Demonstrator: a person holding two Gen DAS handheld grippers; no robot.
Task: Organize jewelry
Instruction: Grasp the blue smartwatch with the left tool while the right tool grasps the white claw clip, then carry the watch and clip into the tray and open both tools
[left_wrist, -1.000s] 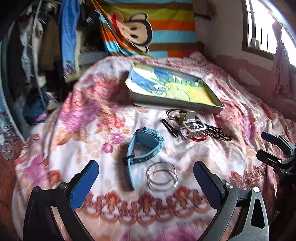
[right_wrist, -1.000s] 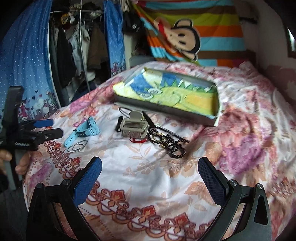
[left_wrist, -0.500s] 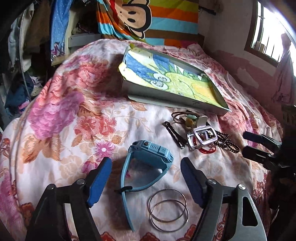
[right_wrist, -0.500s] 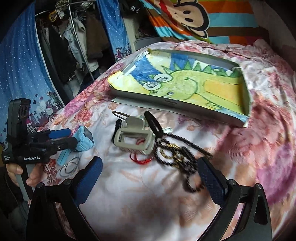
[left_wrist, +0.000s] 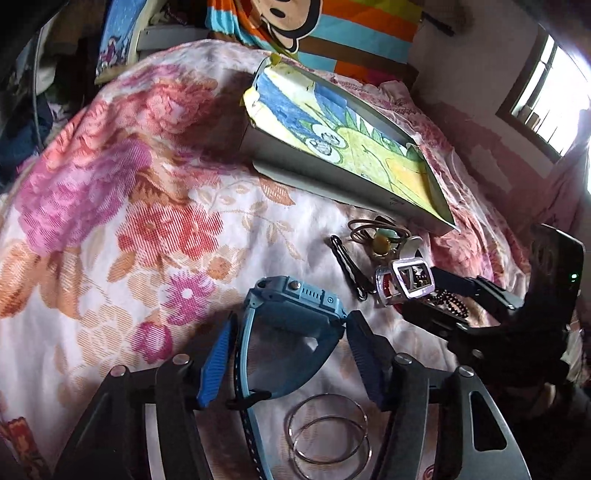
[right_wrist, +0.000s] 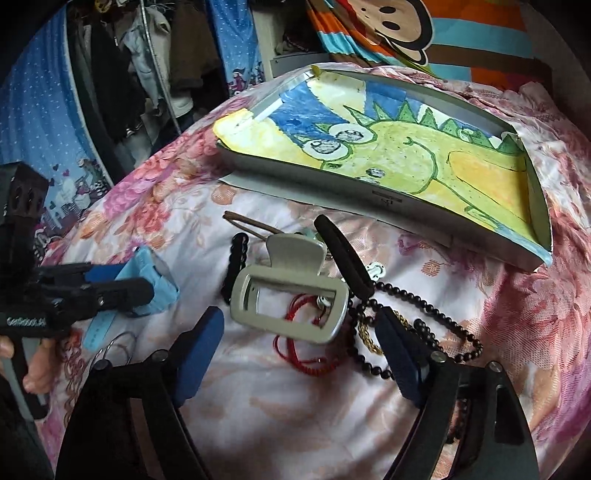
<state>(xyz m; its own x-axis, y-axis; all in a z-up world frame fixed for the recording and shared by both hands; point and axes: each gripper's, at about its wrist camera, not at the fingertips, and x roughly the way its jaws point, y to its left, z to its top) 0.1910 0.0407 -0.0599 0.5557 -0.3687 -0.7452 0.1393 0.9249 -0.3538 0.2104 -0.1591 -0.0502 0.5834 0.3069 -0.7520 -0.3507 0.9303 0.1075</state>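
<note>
Closing on two pieces at once: the left tongs (left_wrist: 288, 354), narrowing, are set astride the blue watch (left_wrist: 295, 314) on the bed (left_wrist: 110, 221); the right tongs (right_wrist: 295, 354), still wide, have been narrowing around the grey hair claw (right_wrist: 288, 299). Firm contact is required before transfer to the tray (right_wrist: 332, 188).

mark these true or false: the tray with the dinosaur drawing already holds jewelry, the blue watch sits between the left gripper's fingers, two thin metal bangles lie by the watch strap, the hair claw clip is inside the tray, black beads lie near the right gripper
1. The tray already holds jewelry. False: only the dinosaur drawing shows in it.
2. The blue watch sits between the fingers of the left gripper. True; its jaws have just been closing.
3. Two thin metal bangles lie by the watch strap. True.
4. The hair claw clip is inside the tray. False: it lies on the bedspread in front of the tray.
5. Black beads lie near the right gripper. True.
</note>
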